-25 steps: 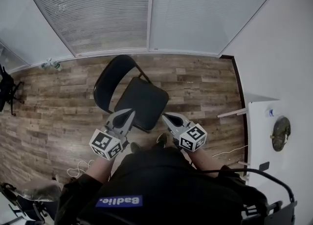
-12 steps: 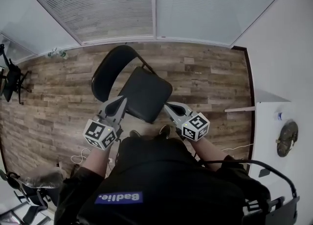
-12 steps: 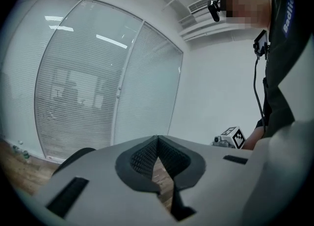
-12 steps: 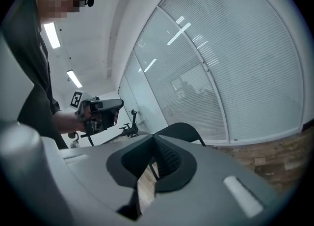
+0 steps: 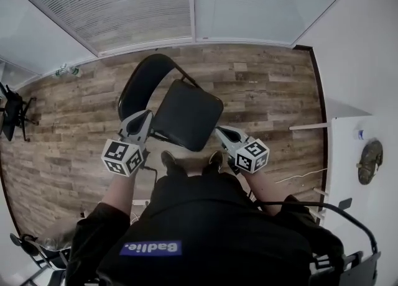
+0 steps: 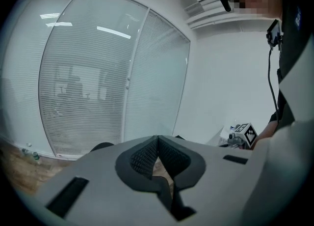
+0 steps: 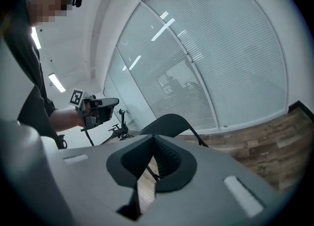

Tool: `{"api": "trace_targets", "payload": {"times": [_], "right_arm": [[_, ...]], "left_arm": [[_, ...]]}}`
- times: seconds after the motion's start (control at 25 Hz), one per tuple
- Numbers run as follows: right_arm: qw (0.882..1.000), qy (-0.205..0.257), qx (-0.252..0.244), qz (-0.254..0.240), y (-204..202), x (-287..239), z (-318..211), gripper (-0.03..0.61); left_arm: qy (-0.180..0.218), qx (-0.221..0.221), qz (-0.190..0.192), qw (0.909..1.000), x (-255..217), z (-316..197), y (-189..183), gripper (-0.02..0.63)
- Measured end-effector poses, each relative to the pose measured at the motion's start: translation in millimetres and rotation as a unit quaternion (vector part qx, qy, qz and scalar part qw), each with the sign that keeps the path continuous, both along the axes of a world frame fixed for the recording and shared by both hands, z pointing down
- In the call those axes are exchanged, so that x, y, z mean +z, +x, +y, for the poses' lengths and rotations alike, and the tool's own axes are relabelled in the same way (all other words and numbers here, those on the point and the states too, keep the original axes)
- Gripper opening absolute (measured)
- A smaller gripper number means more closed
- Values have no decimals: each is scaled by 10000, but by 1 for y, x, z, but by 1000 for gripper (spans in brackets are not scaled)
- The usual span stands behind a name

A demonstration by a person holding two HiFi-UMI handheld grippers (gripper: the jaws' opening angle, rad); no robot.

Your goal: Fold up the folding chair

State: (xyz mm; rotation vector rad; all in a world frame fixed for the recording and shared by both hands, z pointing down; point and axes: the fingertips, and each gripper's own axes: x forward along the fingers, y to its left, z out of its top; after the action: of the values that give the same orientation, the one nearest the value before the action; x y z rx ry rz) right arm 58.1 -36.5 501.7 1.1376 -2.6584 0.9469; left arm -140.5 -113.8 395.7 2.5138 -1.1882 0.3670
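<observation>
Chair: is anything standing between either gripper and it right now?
Nothing visible does. The left gripper and right gripper, both shut and empty, flank the seat of the open chair, with only floor showing around them.

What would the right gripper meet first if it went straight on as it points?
Probably the folding chair: the right gripper, jaws shut, points at its near edge, with the backrest beyond. Depth is unclear.
</observation>
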Motion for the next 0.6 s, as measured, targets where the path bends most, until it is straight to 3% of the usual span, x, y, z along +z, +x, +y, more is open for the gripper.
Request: {"api": "trace_targets", "payload": {"times": [0.32, 0.6], "right_arm": [[9962, -510, 707, -29, -27, 54, -17, 11], [9918, -825, 978, -26, -35, 100, -32, 18]], "left_arm": [[-170, 184, -272, 9993, 37, -53, -53, 6], [-322, 247, -539, 9977, 89, -85, -77, 6]]}}
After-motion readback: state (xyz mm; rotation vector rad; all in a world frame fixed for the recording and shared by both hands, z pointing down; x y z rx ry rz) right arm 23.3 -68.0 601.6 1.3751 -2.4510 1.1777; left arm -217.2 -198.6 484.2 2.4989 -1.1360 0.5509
